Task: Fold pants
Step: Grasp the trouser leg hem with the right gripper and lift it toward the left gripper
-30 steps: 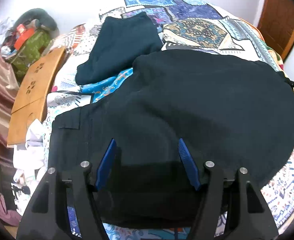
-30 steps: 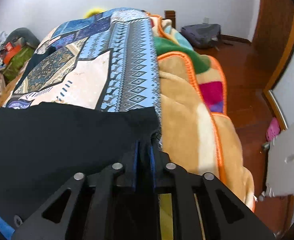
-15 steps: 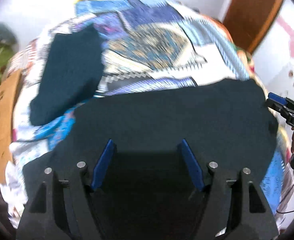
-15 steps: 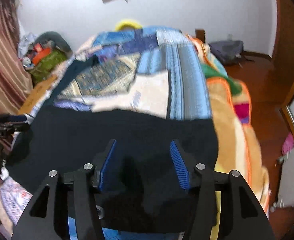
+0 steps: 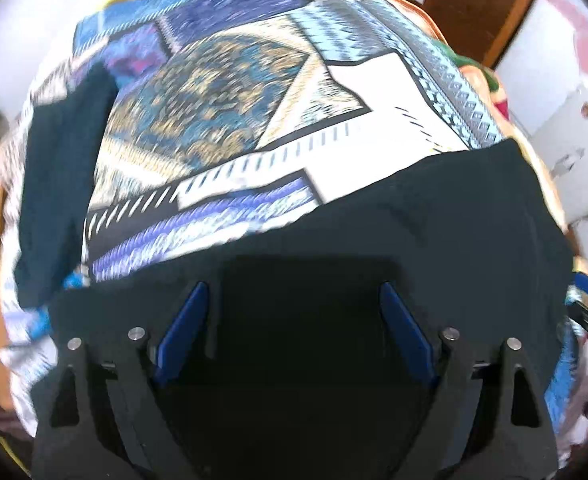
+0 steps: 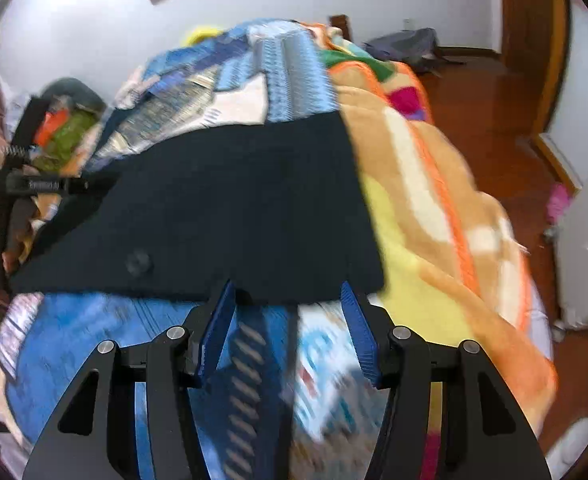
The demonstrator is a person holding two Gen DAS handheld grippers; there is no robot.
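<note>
Dark pants (image 5: 413, 248) are lying flat across the lower half of the left wrist frame, folded into a broad dark slab on the patchwork bedspread (image 5: 230, 92); in the right wrist frame the same pants (image 6: 234, 208) are filling the centre, with a round button (image 6: 138, 263) showing near their lower left edge. The left gripper (image 5: 294, 328) is hovering at the lower centre of its frame over the dark cloth, blue pads spread wide and nothing between them. The right gripper (image 6: 288, 320) is sitting at the lower centre of its frame just at the near hem of the pants, jaws likewise spread apart and gripping nothing, with blue patterned bedding showing between them. A second dark garment (image 5: 58, 184) is lying at the left of the left wrist frame, well apart from the grippers; whether it is touching the pants cannot be told through the blur. An orange and yellow blanket (image 6: 433, 200) is running down the right of the right wrist frame, just beside the pants' right edge. Beyond it, wooden floor (image 6: 485, 92) and a grey backpack (image 6: 409, 46) are showing at the upper right. Both frames are motion-blurred.
</note>
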